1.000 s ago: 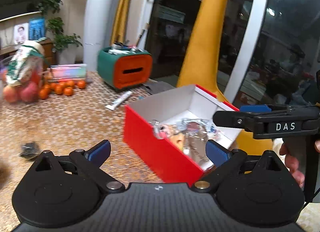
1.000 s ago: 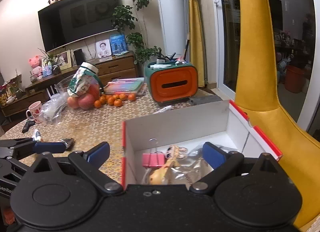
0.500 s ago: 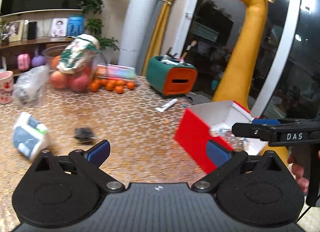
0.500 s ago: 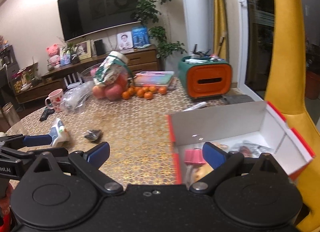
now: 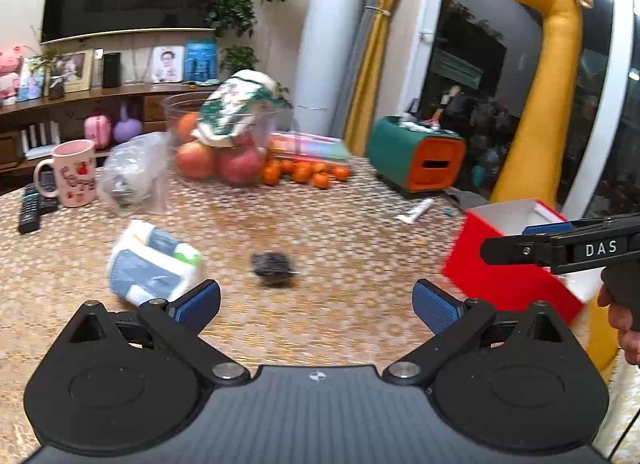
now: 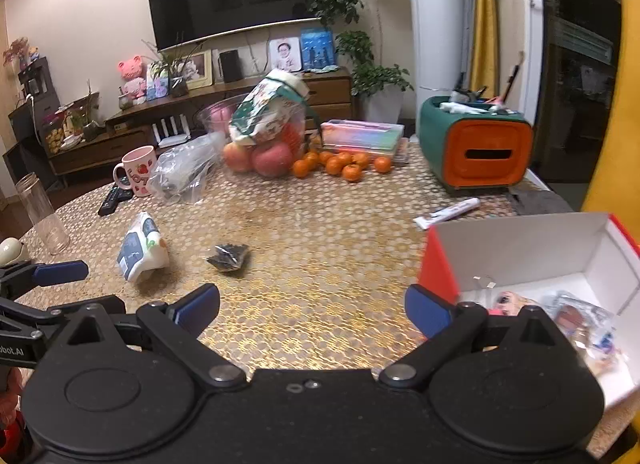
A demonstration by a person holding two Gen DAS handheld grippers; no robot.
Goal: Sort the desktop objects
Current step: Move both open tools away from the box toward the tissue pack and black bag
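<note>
A red box with a white inside stands at the table's right edge, several small items lying in it. On the gold-patterned table lie a small black object and a white-and-blue packet. My left gripper hangs open and empty just short of the black object, with the packet ahead of its left finger. My right gripper is open and empty too, with the box at its right finger. A white tube lies behind the box.
At the back stand a green-and-orange holder, a fruit bowl with loose oranges, a clear bag, a pink mug, a remote and a glass jar. A yellow giraffe stands right of the table.
Both grippers have swung left, away from the box. The box has slid to the right in both views, and the black object and the packet have come into view ahead. Both stayed open.
</note>
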